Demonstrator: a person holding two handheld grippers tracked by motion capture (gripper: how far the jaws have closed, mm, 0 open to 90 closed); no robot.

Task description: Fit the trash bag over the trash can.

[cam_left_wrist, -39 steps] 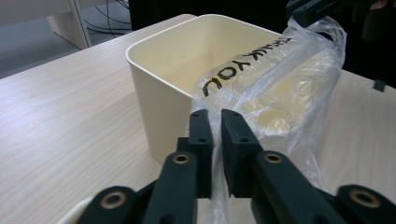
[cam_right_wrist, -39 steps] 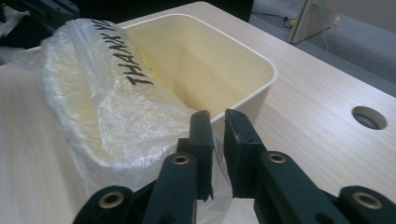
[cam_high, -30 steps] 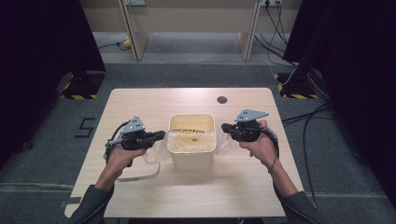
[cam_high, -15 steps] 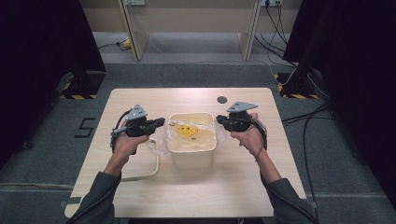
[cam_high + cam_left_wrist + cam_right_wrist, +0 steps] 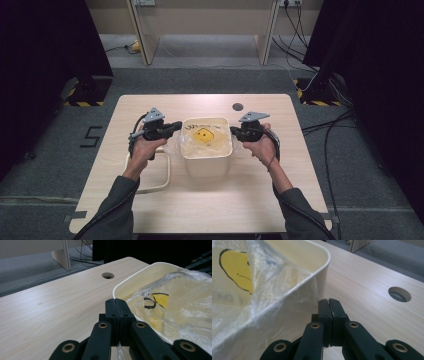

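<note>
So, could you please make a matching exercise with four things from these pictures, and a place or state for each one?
Things:
1. left tongs
2. plastic bag
3. round hole
4. white bin

Places or states:
a. in the tabletop, behind the bin
b. shut, at the bin's left rim
c. standing at the middle of the table
d. clear, with a yellow print, lining the bin

Pairs: 1-b, 2-d, 3-a, 4-c

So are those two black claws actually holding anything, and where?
Yes: each gripper pinches an edge of the clear plastic bag draped over the bin's rim, one at each side.
</note>
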